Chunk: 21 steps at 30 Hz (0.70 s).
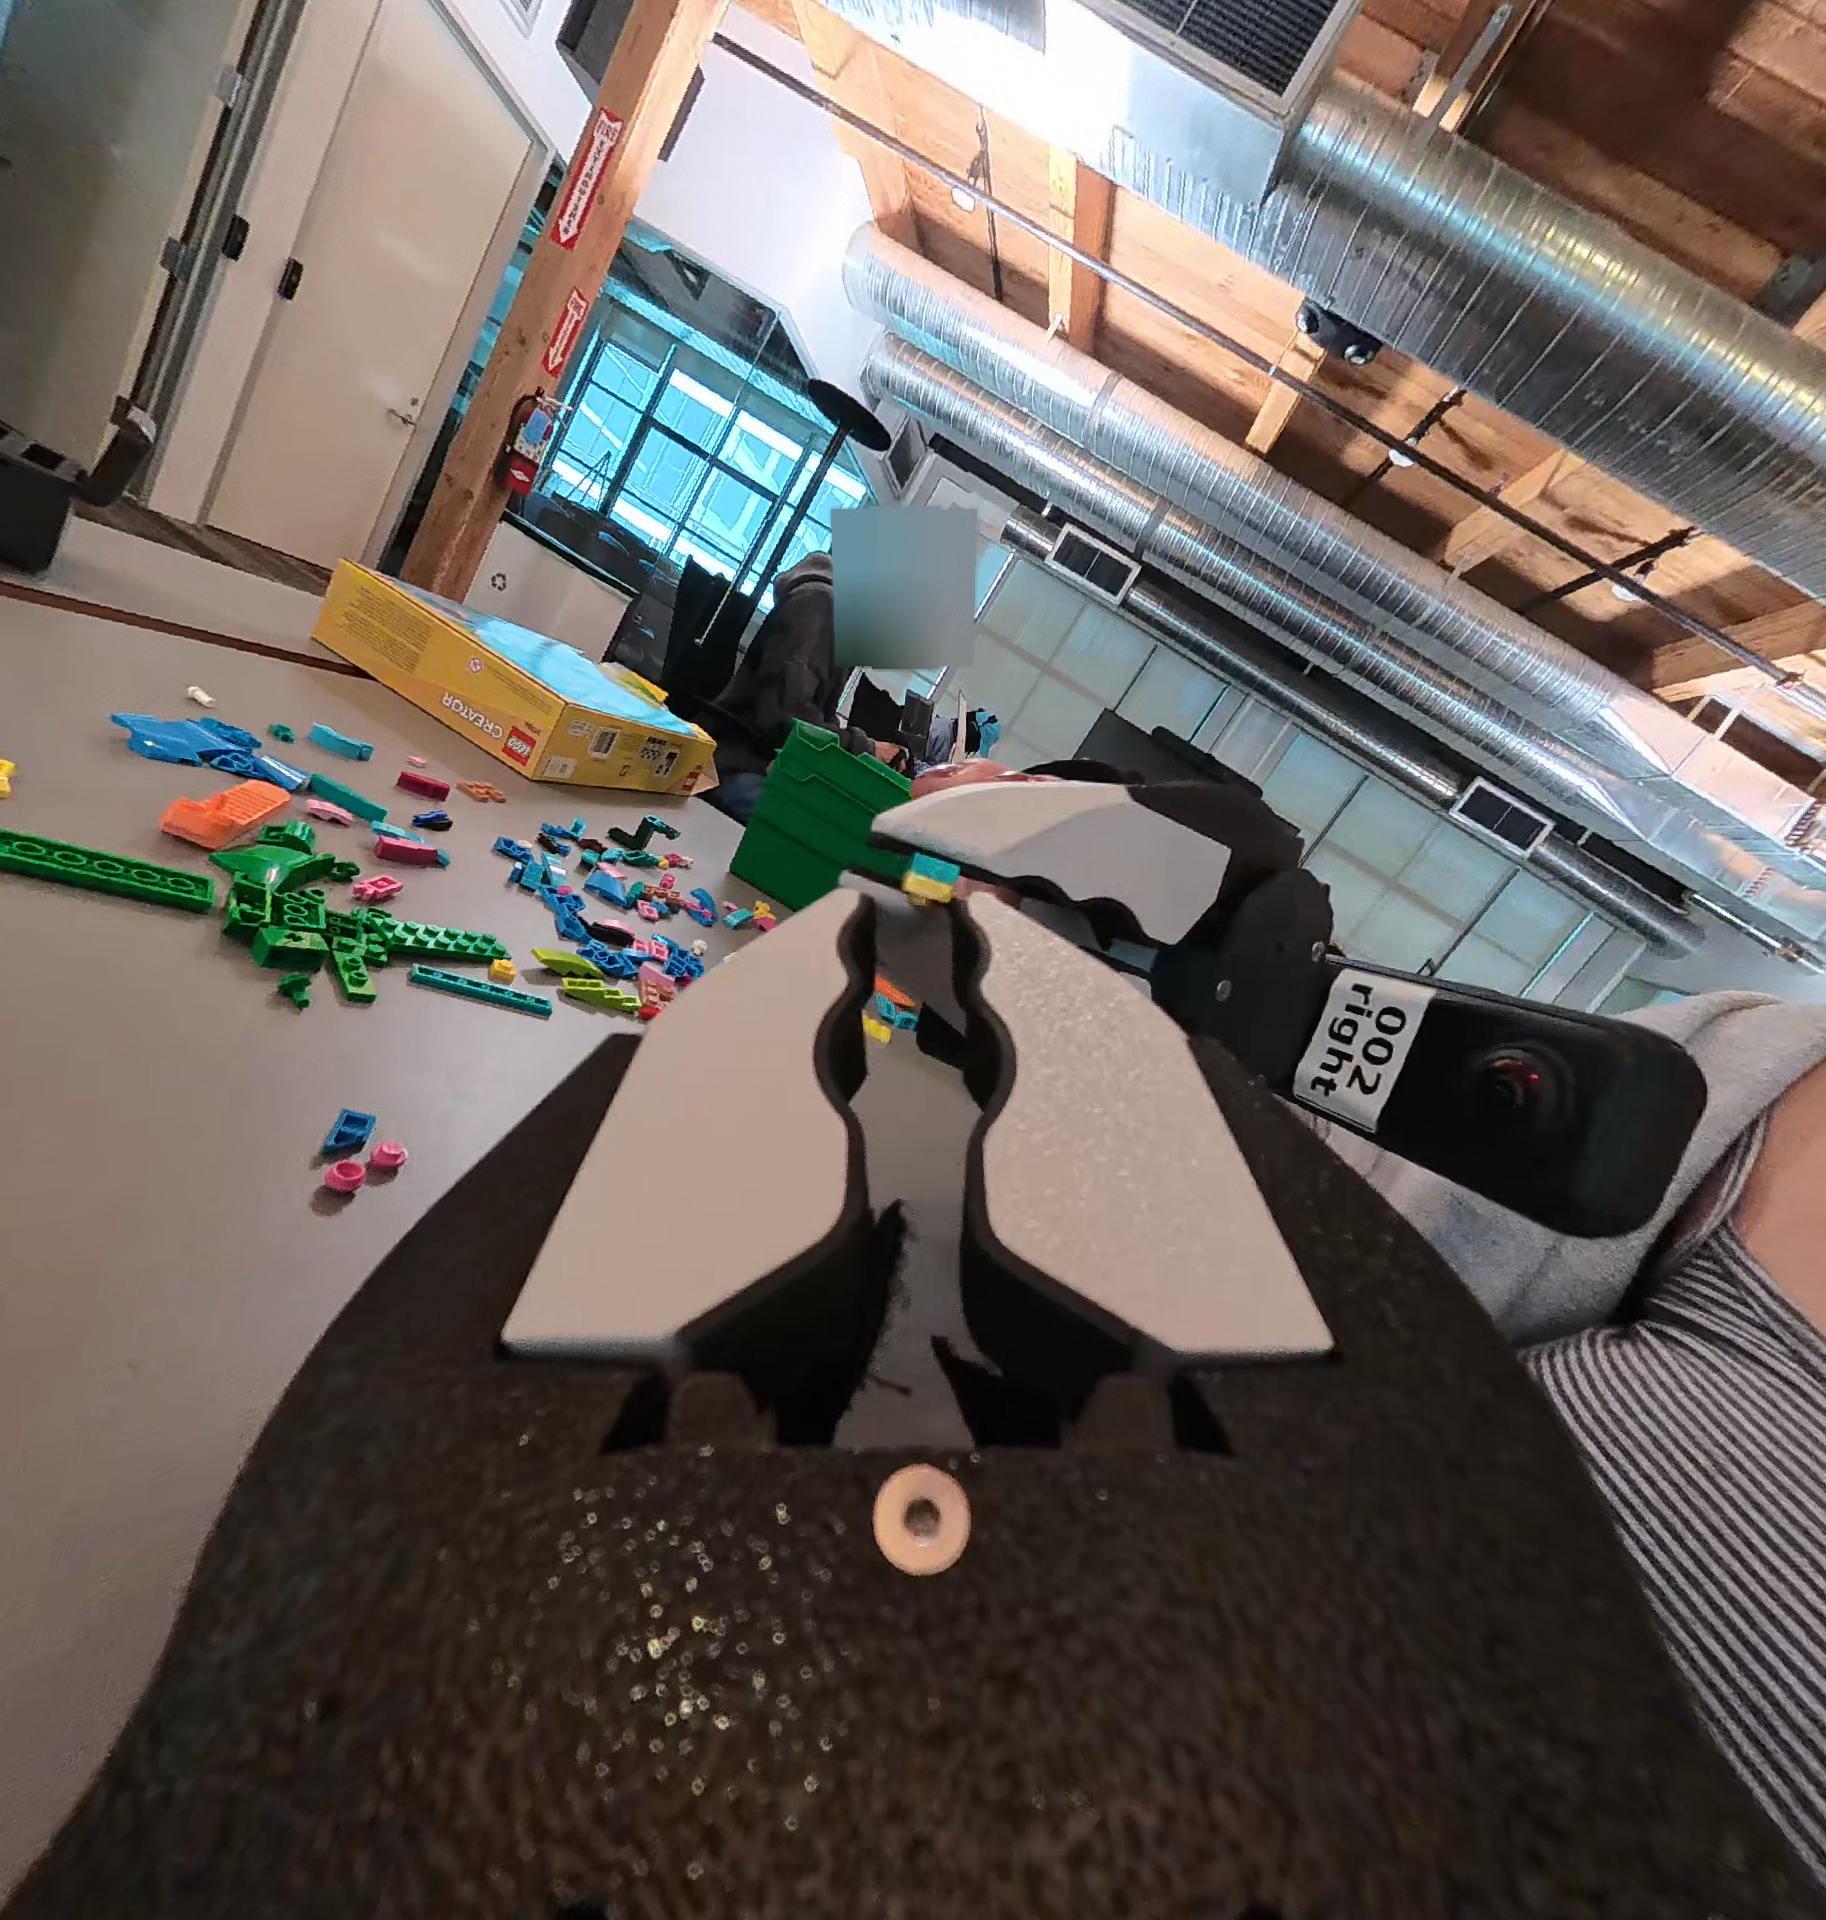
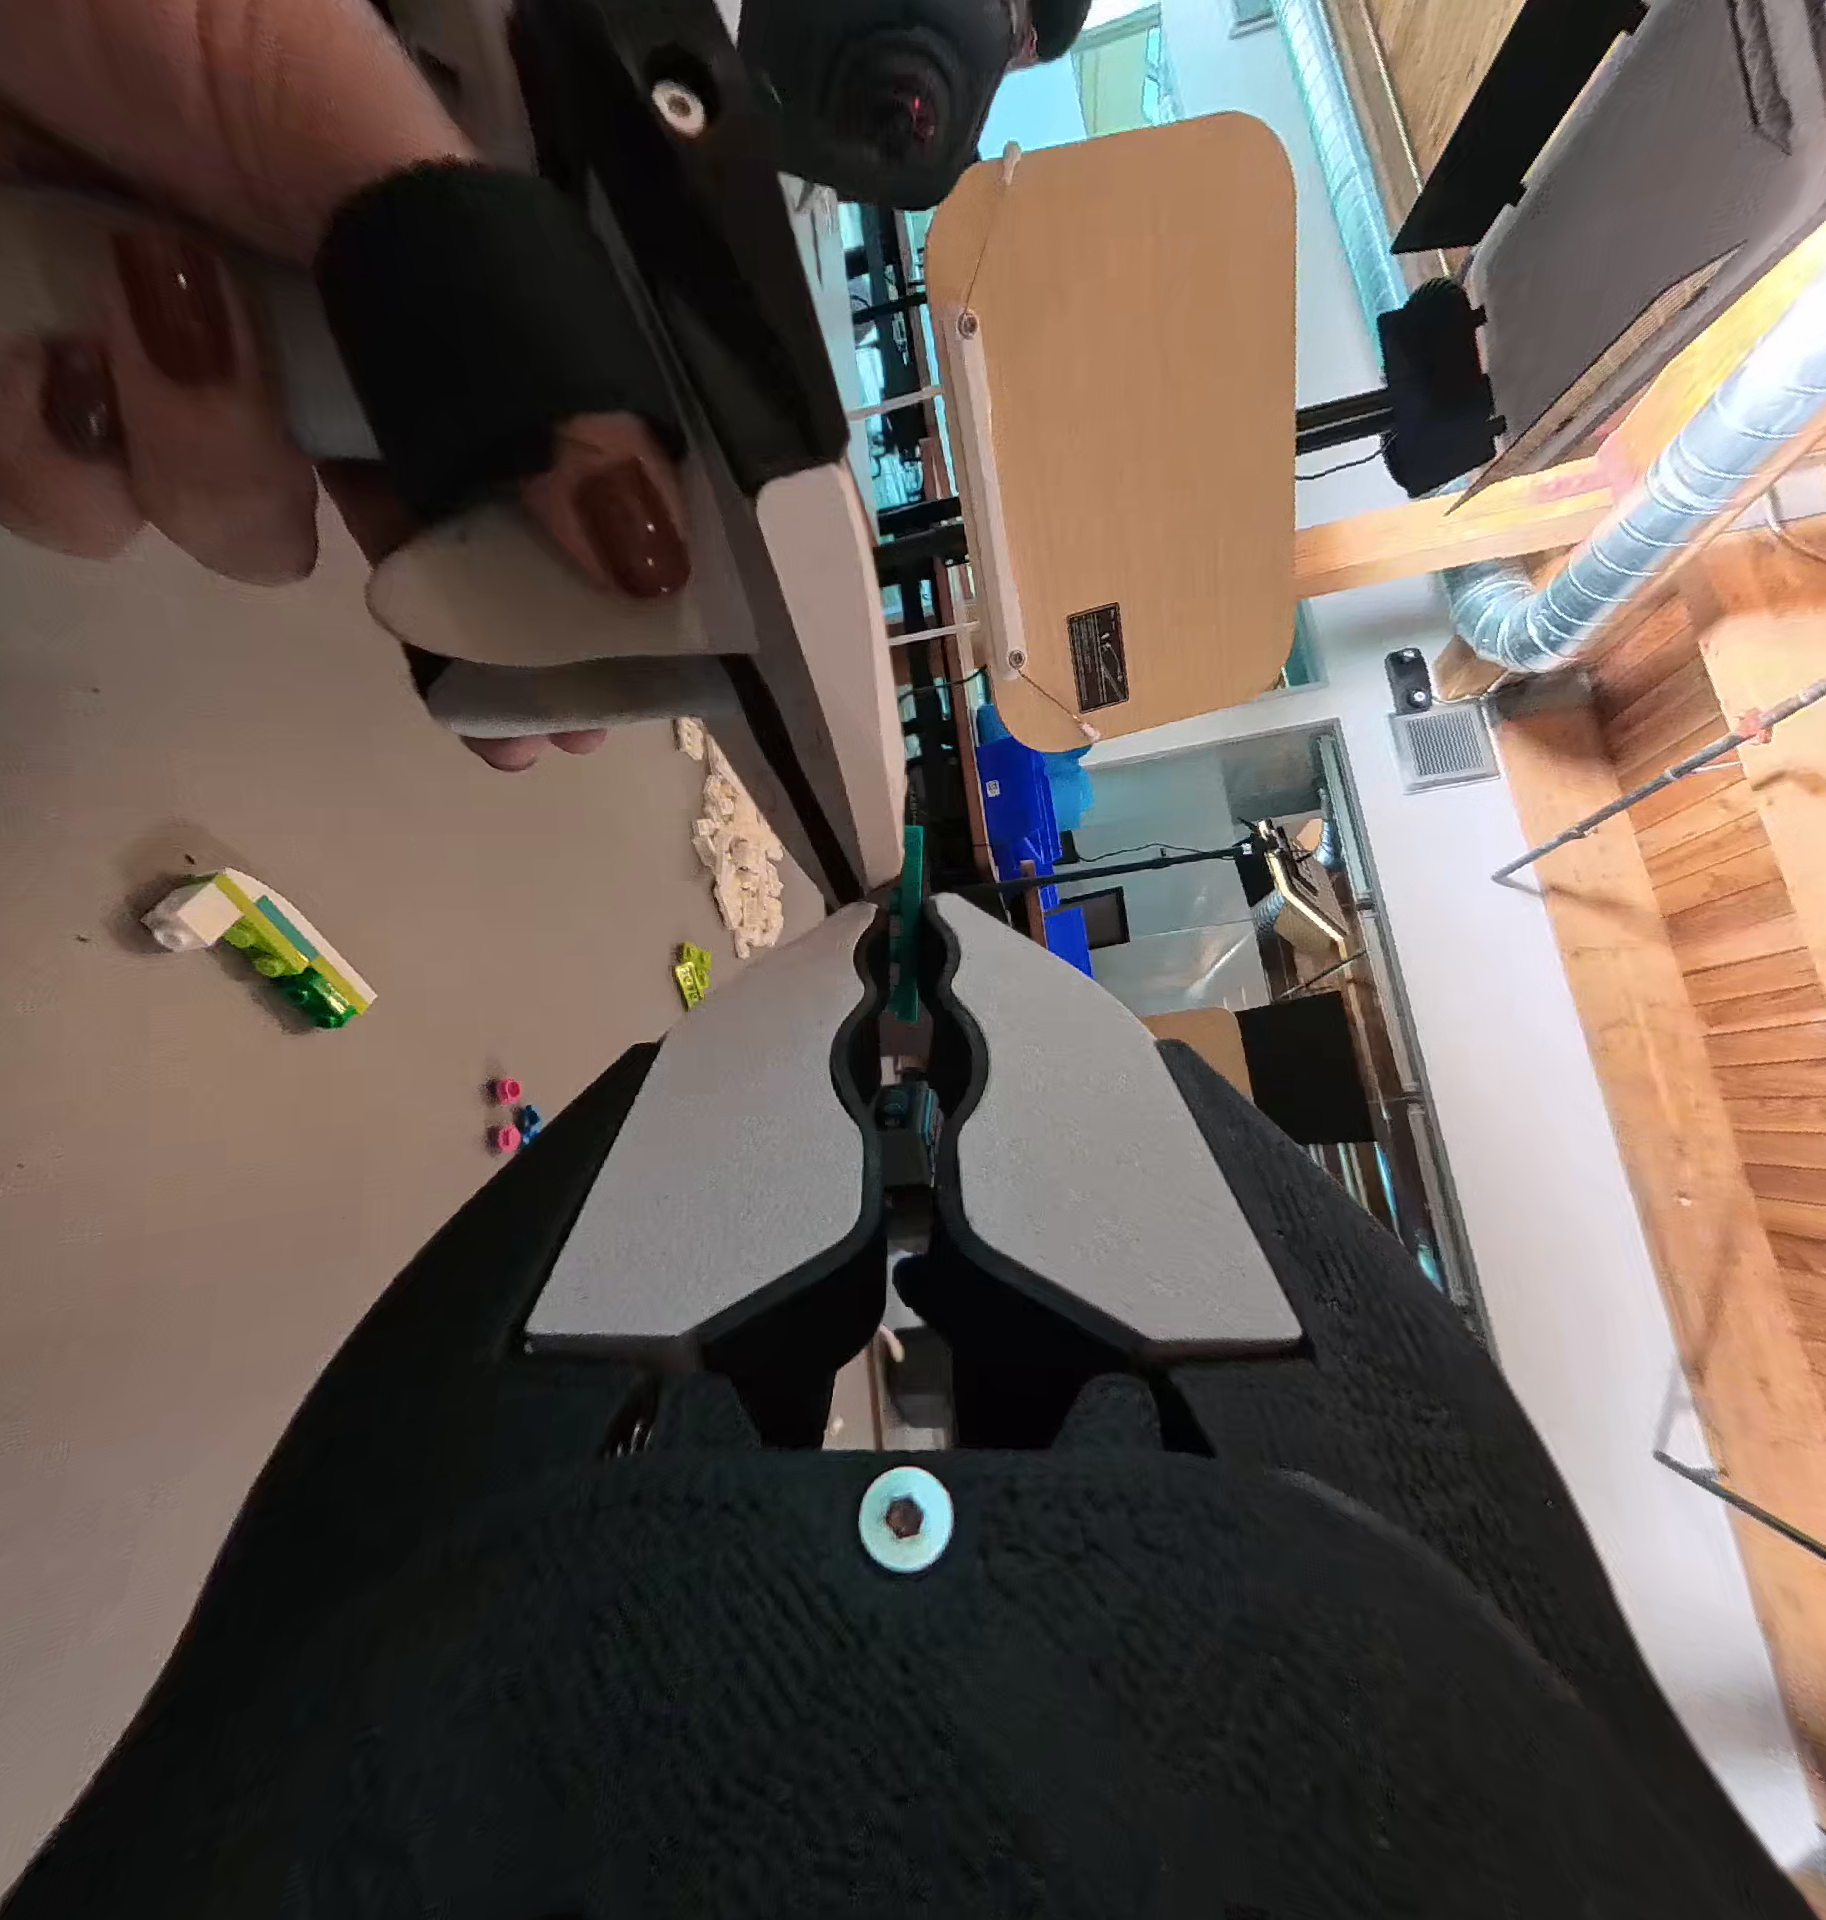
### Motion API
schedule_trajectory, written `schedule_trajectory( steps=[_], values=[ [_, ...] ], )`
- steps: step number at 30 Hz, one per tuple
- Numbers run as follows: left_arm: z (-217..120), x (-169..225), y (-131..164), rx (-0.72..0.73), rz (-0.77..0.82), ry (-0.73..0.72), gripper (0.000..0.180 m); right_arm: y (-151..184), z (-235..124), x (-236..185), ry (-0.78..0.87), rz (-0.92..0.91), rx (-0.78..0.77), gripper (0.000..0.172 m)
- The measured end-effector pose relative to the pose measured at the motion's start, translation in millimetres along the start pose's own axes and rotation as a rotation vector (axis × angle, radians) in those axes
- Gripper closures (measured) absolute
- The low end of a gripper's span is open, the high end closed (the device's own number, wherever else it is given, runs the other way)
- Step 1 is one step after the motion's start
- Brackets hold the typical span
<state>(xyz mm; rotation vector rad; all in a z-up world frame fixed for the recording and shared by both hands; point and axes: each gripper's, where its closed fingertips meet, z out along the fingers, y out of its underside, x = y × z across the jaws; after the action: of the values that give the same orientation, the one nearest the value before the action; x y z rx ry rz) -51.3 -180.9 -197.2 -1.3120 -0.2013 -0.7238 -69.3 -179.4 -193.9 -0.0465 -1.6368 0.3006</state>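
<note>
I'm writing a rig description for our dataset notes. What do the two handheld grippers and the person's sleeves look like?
Both match: the left gripper and right gripper have textured black bodies, a pale screw at centre, and grey fingers with wavy black inner pads. The right one carries a black camera and a white label. A black strap wraps the left handle. The person wears a striped shirt with a grey sleeve.

The right gripper (image 2: 904,920) pinches a thin green plate (image 2: 907,935) edge-on above the table (image 2: 265,1195). The left gripper (image 2: 867,883) nearly touches the plate; a white-green model (image 2: 265,951) lies well left.
</note>
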Motion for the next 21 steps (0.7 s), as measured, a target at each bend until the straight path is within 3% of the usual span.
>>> schedule_trajectory(
  steps=[5,10,16,18,21],
  values=[
    [2.2,1.9,1.9,-0.024,0.047,-0.007,0.158,-2.5,-2.0,0.1,0.006,-0.038,0.012,0.169],
    [1.9,4.3,2.2,-0.028,0.074,-0.006,0.175,-1.6,-3.3,0.8,0.017,-0.061,0.013,0.170],
    [0.6,9.1,3.3,-0.037,0.119,0.009,0.177,-5.7,-6.6,4.5,0.078,-0.166,0.005,0.170],
    [-1.6,10.8,3.7,-0.041,0.166,0.021,0.180,-8.5,-7.9,2.7,0.025,-0.061,0.017,0.169],
    [-1.9,17.4,0.0,-0.025,0.151,0.066,0.180,-12.2,-11.0,2.5,-0.126,0.276,0.072,0.169]
  ],
)
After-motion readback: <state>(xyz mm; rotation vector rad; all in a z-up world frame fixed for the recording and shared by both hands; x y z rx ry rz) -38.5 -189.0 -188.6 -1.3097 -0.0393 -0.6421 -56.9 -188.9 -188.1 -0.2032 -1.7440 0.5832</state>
